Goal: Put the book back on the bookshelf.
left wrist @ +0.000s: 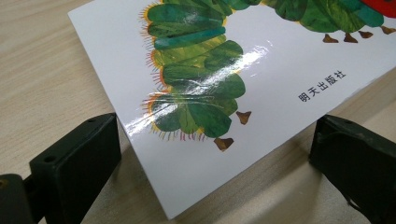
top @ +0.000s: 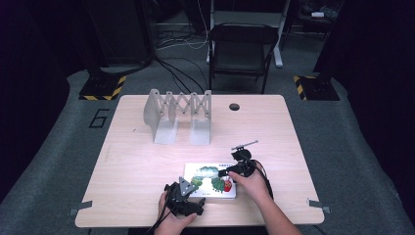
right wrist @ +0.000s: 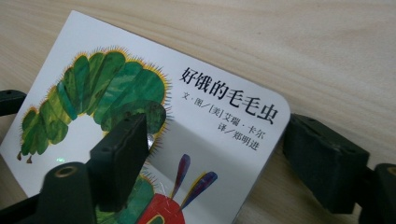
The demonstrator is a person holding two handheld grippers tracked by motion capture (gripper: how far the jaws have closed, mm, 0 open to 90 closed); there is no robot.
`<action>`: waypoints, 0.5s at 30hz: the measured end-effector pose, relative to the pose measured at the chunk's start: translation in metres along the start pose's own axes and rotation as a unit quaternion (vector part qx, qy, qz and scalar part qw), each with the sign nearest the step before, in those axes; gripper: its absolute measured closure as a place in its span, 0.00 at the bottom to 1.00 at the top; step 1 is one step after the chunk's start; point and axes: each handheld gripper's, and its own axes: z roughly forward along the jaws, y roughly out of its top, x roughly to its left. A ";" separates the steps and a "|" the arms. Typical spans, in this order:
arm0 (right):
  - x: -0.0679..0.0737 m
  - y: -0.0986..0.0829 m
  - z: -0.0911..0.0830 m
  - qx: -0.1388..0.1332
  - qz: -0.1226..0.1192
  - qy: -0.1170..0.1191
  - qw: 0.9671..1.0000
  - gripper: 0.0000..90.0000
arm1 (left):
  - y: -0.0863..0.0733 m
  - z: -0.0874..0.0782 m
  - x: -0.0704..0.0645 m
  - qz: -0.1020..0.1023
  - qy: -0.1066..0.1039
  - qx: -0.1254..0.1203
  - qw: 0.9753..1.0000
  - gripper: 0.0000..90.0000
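A white picture book (top: 210, 180) with a green caterpillar on its cover lies flat on the wooden table (top: 147, 161), near the front edge. My left gripper (top: 192, 195) is at the book's near-left corner. In the left gripper view it (left wrist: 215, 135) stands open, its jaws either side of that corner of the book (left wrist: 224, 70). My right gripper (top: 229, 175) is at the book's right end. In the right gripper view it (right wrist: 219, 140) is open too, one jaw above the cover (right wrist: 107, 88), the other beside the rounded corner over the table.
A grey folding metal rack (top: 178, 115) stands upright at the back of the table, left of centre. A round cable hole (top: 234, 106) sits near the far edge. A dark chair (top: 242, 49) stands beyond the table.
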 end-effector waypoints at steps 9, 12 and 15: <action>-0.002 0.000 -0.001 -0.001 -0.006 0.002 1.000 0.29 | 0.000 0.000 0.000 0.000 0.000 0.000 1.000 0.02; -0.004 0.000 -0.001 -0.003 -0.005 0.003 1.000 0.29 | 0.000 0.000 0.000 0.000 0.000 0.000 1.000 0.02; -0.002 0.000 -0.001 -0.004 -0.001 0.002 1.000 0.29 | 0.000 0.000 0.000 -0.002 0.001 -0.001 1.000 0.02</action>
